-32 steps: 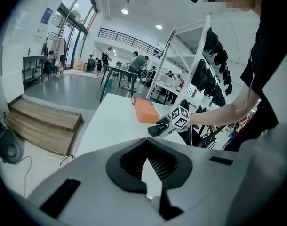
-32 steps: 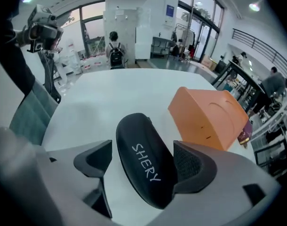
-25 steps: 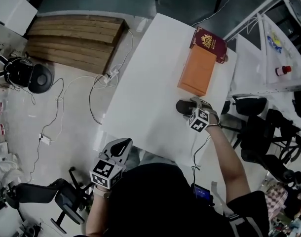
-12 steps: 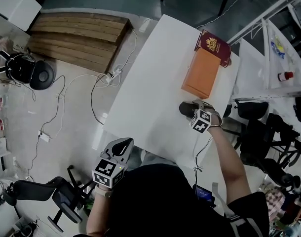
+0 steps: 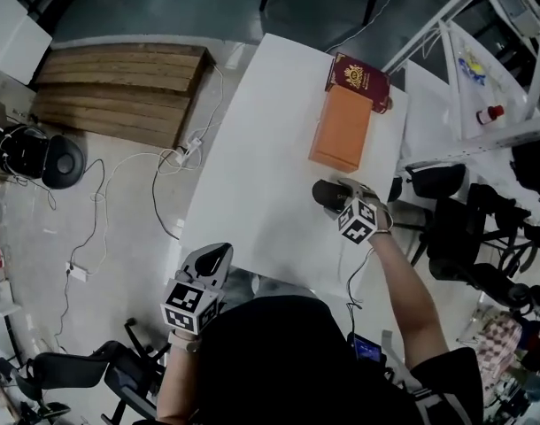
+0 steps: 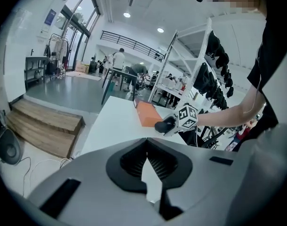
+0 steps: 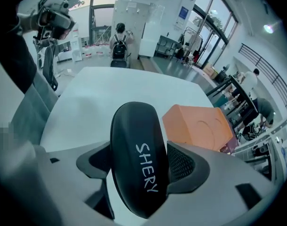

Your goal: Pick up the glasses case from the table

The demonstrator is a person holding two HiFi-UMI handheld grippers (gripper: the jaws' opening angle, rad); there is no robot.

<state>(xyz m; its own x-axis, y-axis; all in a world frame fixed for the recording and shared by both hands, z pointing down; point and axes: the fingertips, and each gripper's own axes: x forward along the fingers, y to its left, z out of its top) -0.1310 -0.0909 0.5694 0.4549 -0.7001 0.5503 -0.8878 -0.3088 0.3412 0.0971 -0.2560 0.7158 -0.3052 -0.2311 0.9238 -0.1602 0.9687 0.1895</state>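
The black oval glasses case (image 7: pixel 136 159), lettered in white, sits lengthwise between the jaws of my right gripper (image 7: pixel 139 166), and both pads press on its sides. In the head view the glasses case (image 5: pixel 322 191) pokes out left of the right gripper (image 5: pixel 335 196), just above the white table (image 5: pixel 261 149) near its right edge. The left gripper view shows the case (image 6: pixel 164 125) held off the tabletop. My left gripper (image 5: pixel 214 257) hangs shut and holds nothing, off the table's near edge; its jaw tips (image 6: pixel 146 142) meet.
An orange box (image 5: pixel 341 129) lies just beyond the case, with a dark red booklet (image 5: pixel 358 76) at the table's far corner. A wooden pallet (image 5: pixel 119 87) and cables lie on the floor to the left. Black chairs (image 5: pixel 447 184) and a metal rack stand to the right.
My right gripper has come up a little with the glasses case in it. The left gripper has stayed where it was.
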